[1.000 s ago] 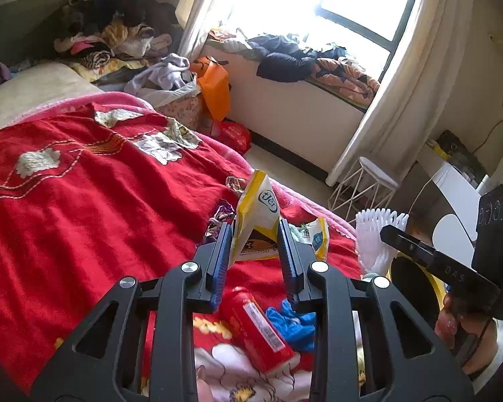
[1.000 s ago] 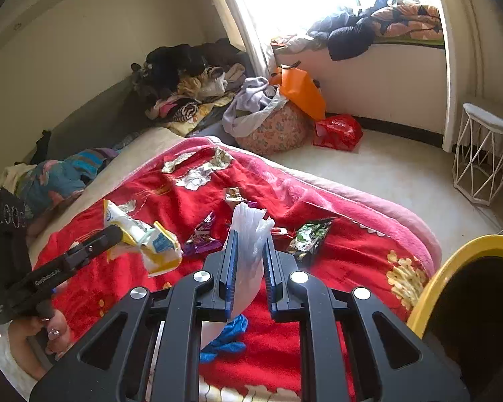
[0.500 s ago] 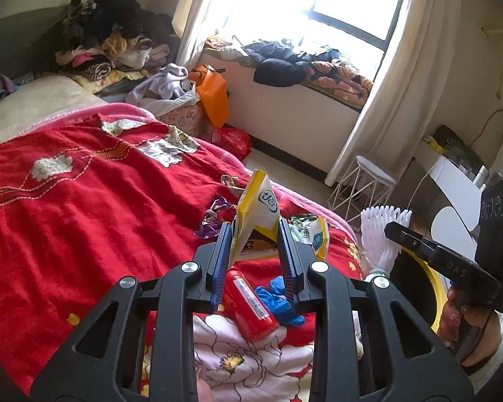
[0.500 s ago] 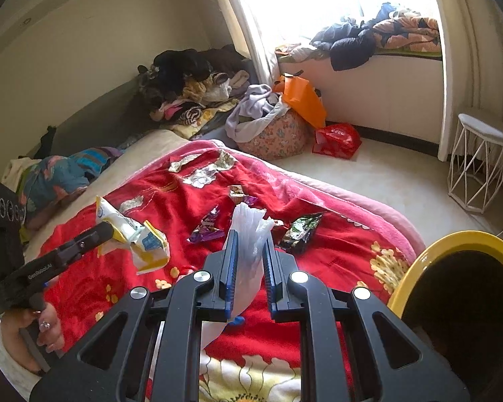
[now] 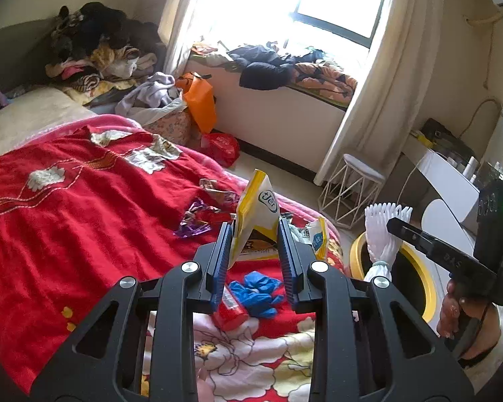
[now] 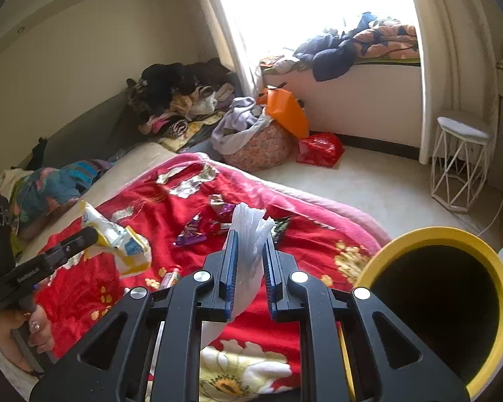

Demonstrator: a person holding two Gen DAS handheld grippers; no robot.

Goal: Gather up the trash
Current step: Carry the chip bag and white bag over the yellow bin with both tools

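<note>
My left gripper (image 5: 255, 231) is shut on a yellow and white snack bag (image 5: 256, 211), held above the red blanket (image 5: 84, 207). The bag also shows in the right wrist view (image 6: 117, 238). My right gripper (image 6: 249, 238) is shut on a white pleated plastic piece (image 6: 251, 231), also seen in the left wrist view (image 5: 384, 227), beside the yellow-rimmed bin (image 6: 452, 234). A purple wrapper (image 5: 194, 217), blue gloves (image 5: 256, 293), a red tube (image 5: 231, 310) and a green wrapper (image 6: 280, 226) lie on the blanket.
A white wire stool (image 6: 459, 164) stands on the floor by the curtain. A laundry basket (image 6: 258, 144), an orange bag (image 6: 286, 110) and a red bag (image 6: 320, 147) sit beyond the bed. Clothes are piled at the bed head (image 5: 94, 50) and on the window sill (image 5: 285, 67).
Both grippers have drawn back and right from the bed with their loads. The yellow bin rim has come further into the right wrist view.
</note>
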